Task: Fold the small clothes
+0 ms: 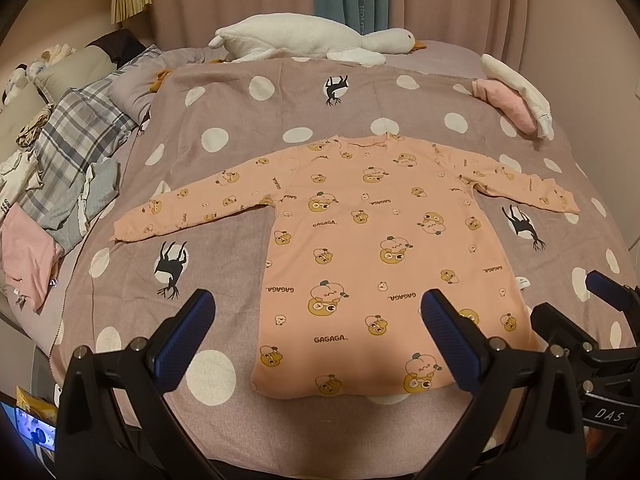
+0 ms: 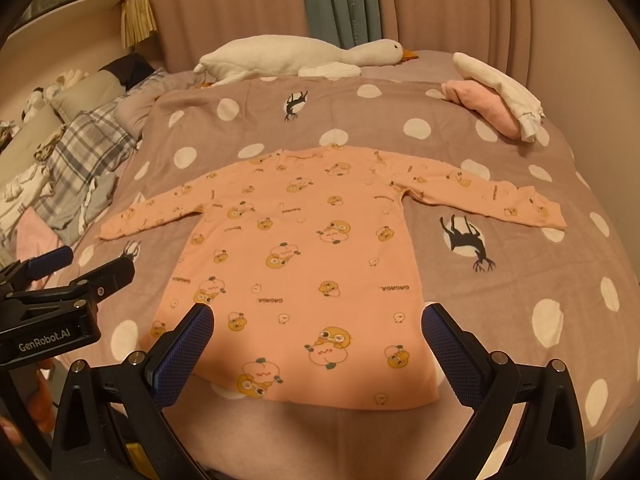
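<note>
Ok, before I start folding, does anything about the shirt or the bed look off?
Nothing stands out. The peach shirt lies flat on the dotted blanket, both sleeves spread, hem nearest. Both tongs, left and right, are open and empty above the hem.

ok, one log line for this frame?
stage: pre-fold | shirt: flat on bed, sleeves out | left gripper: open, empty | right gripper: open, empty

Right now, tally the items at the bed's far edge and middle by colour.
White: 2, the plush goose and the folded white garment.
Pink: 1, the folded pink garment.
Peach: 1, the long-sleeved print top spread flat.
Total: 4
</note>
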The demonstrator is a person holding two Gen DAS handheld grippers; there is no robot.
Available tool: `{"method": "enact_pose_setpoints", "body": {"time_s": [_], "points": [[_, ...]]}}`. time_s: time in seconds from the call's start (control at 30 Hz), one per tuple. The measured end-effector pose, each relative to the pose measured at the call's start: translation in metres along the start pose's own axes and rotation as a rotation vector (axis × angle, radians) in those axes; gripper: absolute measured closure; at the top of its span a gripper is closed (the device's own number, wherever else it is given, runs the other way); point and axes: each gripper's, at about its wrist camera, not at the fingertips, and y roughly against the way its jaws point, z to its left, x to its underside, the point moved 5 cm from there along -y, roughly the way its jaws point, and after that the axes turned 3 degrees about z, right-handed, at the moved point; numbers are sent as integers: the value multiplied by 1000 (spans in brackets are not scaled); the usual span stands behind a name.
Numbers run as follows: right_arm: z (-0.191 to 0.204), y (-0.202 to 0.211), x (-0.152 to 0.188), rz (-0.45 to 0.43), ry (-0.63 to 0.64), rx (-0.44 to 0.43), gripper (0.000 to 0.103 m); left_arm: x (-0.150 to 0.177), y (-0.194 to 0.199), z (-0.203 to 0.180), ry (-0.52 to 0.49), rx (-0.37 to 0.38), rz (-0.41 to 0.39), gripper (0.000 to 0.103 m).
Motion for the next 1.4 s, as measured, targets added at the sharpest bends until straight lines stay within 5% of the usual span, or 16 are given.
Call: {"method": "enact_pose_setpoints", "body": {"time_s": [1.4], "points": [[-2, 1, 0, 1, -10, -6, 0, 7, -4, 1, 3, 3, 9, 0]]}}
